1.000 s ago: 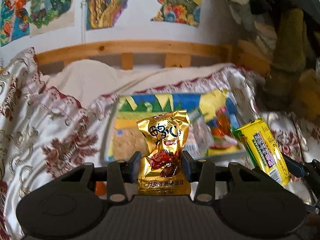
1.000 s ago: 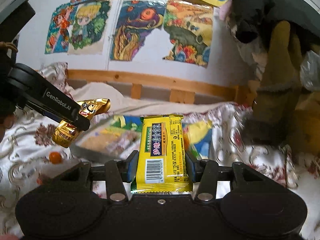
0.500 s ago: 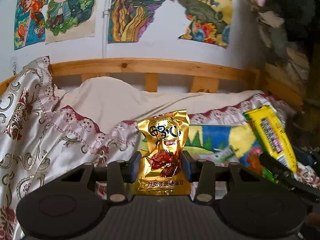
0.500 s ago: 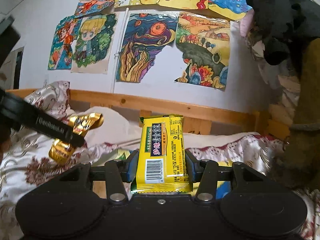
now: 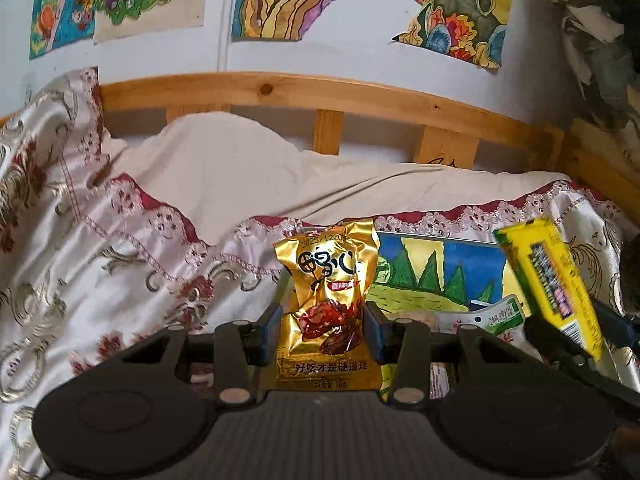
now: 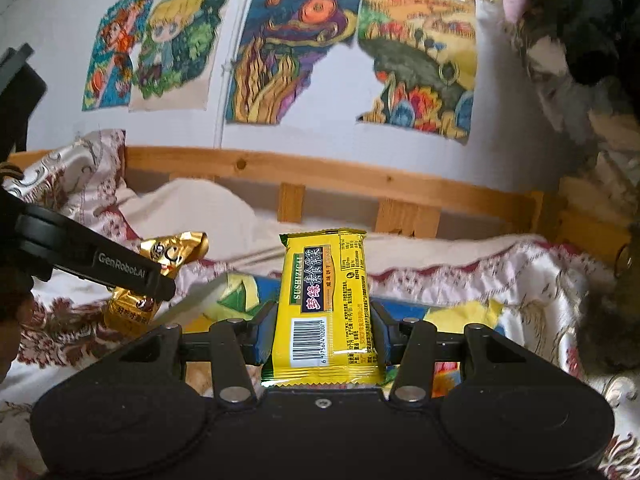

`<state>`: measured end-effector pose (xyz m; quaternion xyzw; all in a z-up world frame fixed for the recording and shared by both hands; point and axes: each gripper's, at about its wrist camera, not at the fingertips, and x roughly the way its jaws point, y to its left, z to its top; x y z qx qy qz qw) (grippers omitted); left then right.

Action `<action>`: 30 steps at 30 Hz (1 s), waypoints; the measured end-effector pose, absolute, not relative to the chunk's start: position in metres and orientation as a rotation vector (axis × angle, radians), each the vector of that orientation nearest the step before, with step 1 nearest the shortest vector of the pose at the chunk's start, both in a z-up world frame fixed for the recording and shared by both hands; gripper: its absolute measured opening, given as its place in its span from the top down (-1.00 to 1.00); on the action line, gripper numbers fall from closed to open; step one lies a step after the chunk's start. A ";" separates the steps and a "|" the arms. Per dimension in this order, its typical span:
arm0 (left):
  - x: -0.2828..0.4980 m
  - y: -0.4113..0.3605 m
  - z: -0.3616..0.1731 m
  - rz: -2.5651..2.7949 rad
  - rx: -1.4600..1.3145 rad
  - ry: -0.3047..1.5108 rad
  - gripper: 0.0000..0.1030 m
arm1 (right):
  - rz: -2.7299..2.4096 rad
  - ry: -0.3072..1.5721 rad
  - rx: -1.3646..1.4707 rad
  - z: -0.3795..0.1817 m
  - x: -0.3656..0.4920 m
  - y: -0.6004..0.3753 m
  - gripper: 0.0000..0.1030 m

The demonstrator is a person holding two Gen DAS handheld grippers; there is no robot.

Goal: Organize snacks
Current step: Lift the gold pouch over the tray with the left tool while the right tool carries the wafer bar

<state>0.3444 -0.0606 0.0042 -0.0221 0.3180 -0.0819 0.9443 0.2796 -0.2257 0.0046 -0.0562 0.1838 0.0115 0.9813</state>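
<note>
Left gripper [image 5: 325, 330] pinches gold snack packet [image 5: 327, 304] upright between pads. Right gripper [image 6: 323, 330] clamps yellow biscuit pack [image 6: 325, 304], barcode end nearest camera. Colourful tray [image 5: 440, 272] lies on patterned bedspread [image 5: 120, 264], at 3 o'clock of gold packet in left view; green-white sachet [image 5: 500, 314] already inside. Judgement: sorting partway; both held snacks not yet placed.

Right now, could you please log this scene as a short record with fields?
left gripper: shut on gold snack packet, held upright
right gripper: shut on yellow biscuit pack, barcode end nearest the camera
below: picture-printed tray holding other snacks
surface: patterned bedspread
backdrop: wooden bed rail, drawings on wall
</note>
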 end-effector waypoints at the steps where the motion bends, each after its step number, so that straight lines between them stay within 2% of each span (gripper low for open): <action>1: 0.346 -0.061 0.001 -0.165 -0.049 0.652 0.09 | 0.019 0.381 -0.110 0.002 0.282 -0.227 0.03; 17: 0.362 -0.074 -0.041 -0.148 -0.035 0.764 0.08 | -0.011 0.507 -0.128 -0.036 0.299 -0.230 0.03; 26: 0.361 -0.080 -0.048 -0.153 -0.026 0.799 -0.01 | -0.009 0.542 -0.133 -0.043 0.301 -0.229 0.01; 30: 0.362 -0.079 -0.046 -0.151 -0.043 0.817 -0.12 | -0.003 0.558 -0.131 -0.044 0.301 -0.230 -0.04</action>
